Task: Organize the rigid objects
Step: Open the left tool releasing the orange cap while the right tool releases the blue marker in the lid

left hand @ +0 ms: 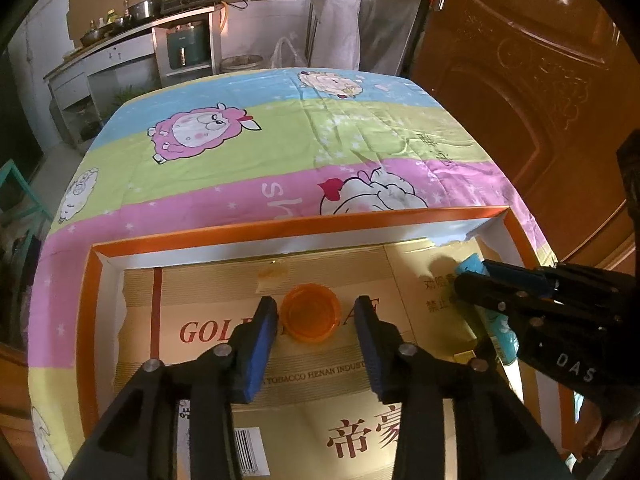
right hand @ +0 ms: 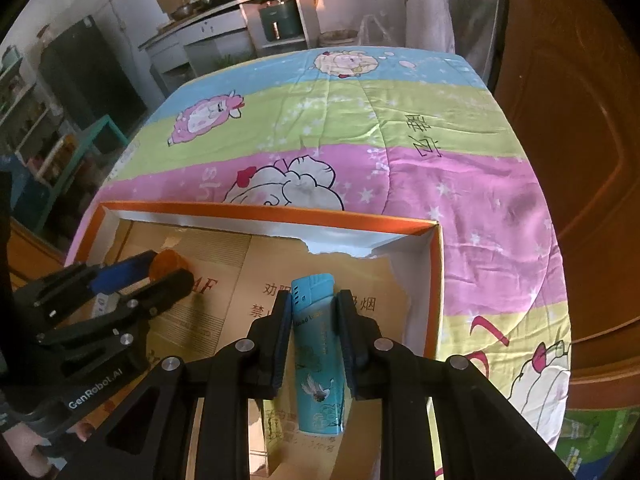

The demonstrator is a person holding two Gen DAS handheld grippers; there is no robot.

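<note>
An orange-rimmed box [left hand: 298,226] lined with gold cardboard lies on the cartoon-sheep cloth. An orange plastic cap [left hand: 310,313] lies on the box floor. My left gripper [left hand: 316,312] is open, its blue pads either side of the cap with gaps on both sides. In the right wrist view the cap [right hand: 170,263] shows past the left gripper [right hand: 160,270]. My right gripper [right hand: 314,308] is shut on a turquoise lighter [right hand: 318,356], held lengthwise over the box's right part. The lighter [left hand: 474,266] and right gripper [left hand: 486,276] show at the right in the left wrist view.
The box's far wall [right hand: 340,242] is torn near the right corner. The cloth-covered table [left hand: 280,136] stretches beyond the box. A wooden door [left hand: 540,80] stands at the right. A kitchen counter [left hand: 132,36] with pots is far behind.
</note>
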